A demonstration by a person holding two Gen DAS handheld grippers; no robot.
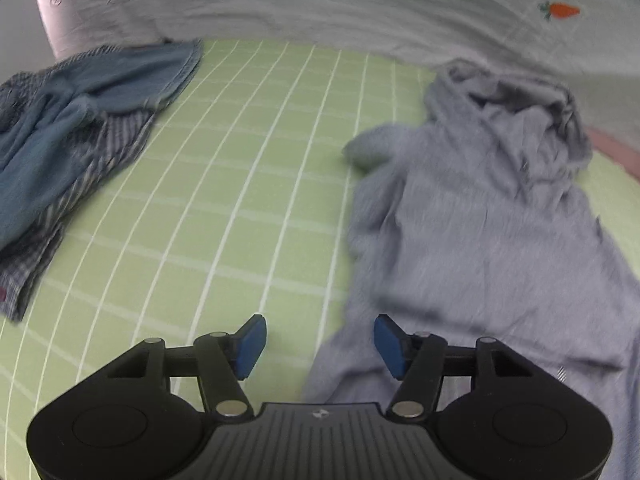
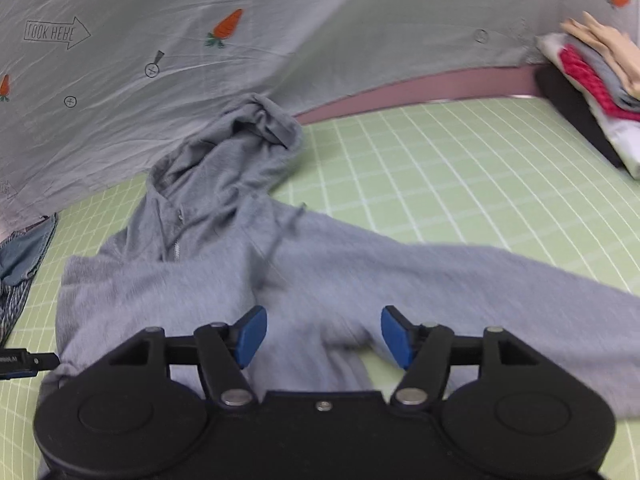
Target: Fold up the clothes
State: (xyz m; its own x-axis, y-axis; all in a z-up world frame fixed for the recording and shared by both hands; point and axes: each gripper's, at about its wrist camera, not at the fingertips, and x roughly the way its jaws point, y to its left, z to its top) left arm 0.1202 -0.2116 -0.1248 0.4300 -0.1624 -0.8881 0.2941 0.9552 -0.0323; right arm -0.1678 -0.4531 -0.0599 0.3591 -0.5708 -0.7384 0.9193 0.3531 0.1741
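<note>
A grey zip hoodie [image 1: 488, 224] lies spread on the green checked mat [image 1: 240, 200], hood bunched at the far end. My left gripper [image 1: 319, 347] is open and empty, just above the hoodie's near left edge. In the right wrist view the hoodie [image 2: 208, 264] lies with one sleeve [image 2: 500, 280] stretched out to the right. My right gripper [image 2: 323, 337] is open and empty, low over the hoodie's body near the sleeve's base.
A pile of blue and striped clothes [image 1: 72, 140] lies at the left of the mat. A stack of folded clothes [image 2: 592, 92] sits at the far right corner. A grey carrot-print sheet [image 2: 200, 40] hangs behind the mat.
</note>
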